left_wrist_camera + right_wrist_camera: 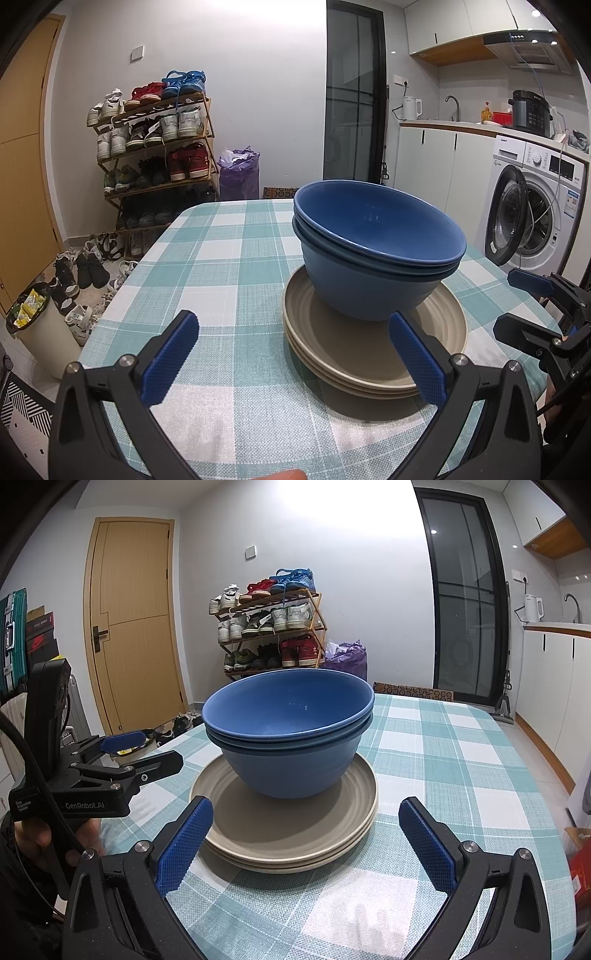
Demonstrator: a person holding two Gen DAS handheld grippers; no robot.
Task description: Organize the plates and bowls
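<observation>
Two nested blue bowls (376, 254) stand on a stack of three beige ribbed plates (347, 354) on the checked tablecloth (221, 280). My left gripper (295, 354) is open and empty, in front of and left of the stack. The right gripper (517, 306) shows at the right edge of that view, open. In the right wrist view the bowls (291, 738) sit on the plates (288, 830), and my right gripper (306, 842) is open and empty just in front of the stack. The left gripper (147, 749) shows at the left, open.
A shoe rack (155, 147) and a purple bag (240, 173) stand beyond the table's far edge. A washing machine (535, 206) and kitchen counter (461, 125) are at the right. A bin (40, 332) stands on the floor at the left. A wooden door (129, 627) is behind.
</observation>
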